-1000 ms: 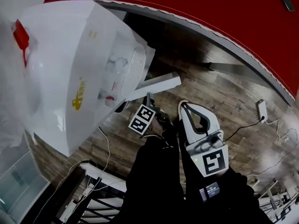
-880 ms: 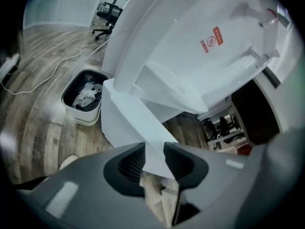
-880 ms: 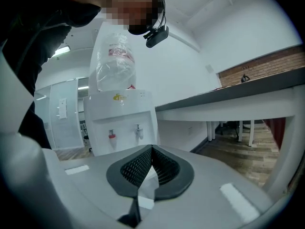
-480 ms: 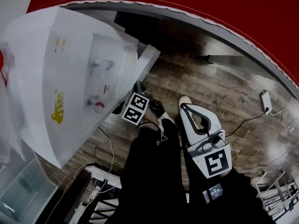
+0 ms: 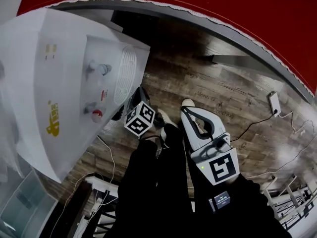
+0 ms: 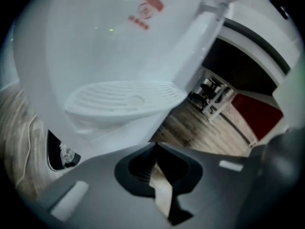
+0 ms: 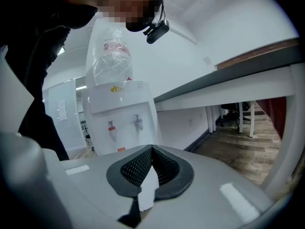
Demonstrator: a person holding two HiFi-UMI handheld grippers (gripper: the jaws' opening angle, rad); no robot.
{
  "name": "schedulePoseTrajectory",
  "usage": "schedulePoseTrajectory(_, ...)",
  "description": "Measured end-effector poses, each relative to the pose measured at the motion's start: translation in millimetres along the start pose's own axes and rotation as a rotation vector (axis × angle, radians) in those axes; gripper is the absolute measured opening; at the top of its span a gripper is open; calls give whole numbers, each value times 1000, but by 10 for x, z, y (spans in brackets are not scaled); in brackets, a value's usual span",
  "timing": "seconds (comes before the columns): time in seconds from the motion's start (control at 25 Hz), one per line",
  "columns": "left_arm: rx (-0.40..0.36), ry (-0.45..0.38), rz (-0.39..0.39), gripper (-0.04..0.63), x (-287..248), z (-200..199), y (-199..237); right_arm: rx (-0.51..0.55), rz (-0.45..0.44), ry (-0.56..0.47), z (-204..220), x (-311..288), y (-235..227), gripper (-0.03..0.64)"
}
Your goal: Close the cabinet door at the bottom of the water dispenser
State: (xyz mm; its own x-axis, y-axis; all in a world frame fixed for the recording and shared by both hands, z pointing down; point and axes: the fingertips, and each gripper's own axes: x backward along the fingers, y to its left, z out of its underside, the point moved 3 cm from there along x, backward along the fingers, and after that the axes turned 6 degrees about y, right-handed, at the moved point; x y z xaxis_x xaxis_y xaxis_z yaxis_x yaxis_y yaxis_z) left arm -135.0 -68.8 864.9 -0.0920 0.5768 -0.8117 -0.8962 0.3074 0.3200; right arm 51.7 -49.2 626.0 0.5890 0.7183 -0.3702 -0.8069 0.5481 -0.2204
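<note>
The white water dispenser stands at the left of the head view, taps and drip tray facing the floor. Its bottom cabinet door lies flush under the drip tray, with no panel sticking out. My left gripper points down at the foot of the dispenser, right in front of the door. Its jaws are closing and meet with nothing between them. My right gripper hangs shut and empty over the floor to the right, aimed at the dispenser from farther back.
Brown wood floor runs under a long table with a red top. A cable and white plug lie at the right. A white metal rack stands at lower left, and the person's dark legs fill the bottom centre.
The white cabinet door, standing out open a second ago, has swung in flush with the dispenser. My left gripper has followed it leftward and rolled. The right gripper has barely moved.
</note>
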Motion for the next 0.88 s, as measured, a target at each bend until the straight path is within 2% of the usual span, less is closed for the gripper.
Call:
schedulePoseTrajectory(0.12, -210, 13, 65, 8, 390, -28, -278, 29, -26, -18, -238, -18, 17, 0)
schedulePoseTrajectory(0.2, -294, -4, 71, 8, 669, -196, -372, 49, -27, -23, -425, 4, 14, 0)
schedulePoseTrajectory(0.28, -314, -21, 77, 8, 934, -420, -455, 67, -19, -26, -629, 58, 1, 0)
schedulePoseTrajectory(0.4, -299, -46, 102, 8, 1336, -726, -647, 89, 0, -32, -925, 197, 5, 0)
schedulePoseTrajectory(0.52, -338, -51, 124, 8, 1702, -884, -894, 106, 11, -5, -1121, 385, 66, 0)
schedulePoseTrajectory(0.68, -363, -98, 144, 8, 2215, -1113, -1169, 46, 27, 72, -1349, 489, 128, 0)
schedulePoseTrajectory(0.8, -392, -186, 103, 7, 2622, -1366, -1342, 28, 60, 37, -1717, 567, 95, 0)
schedulePoseTrajectory(0.88, -422, -300, 87, 8, 2931, -1610, -1481, 29, 64, 14, -1988, 579, 104, 0)
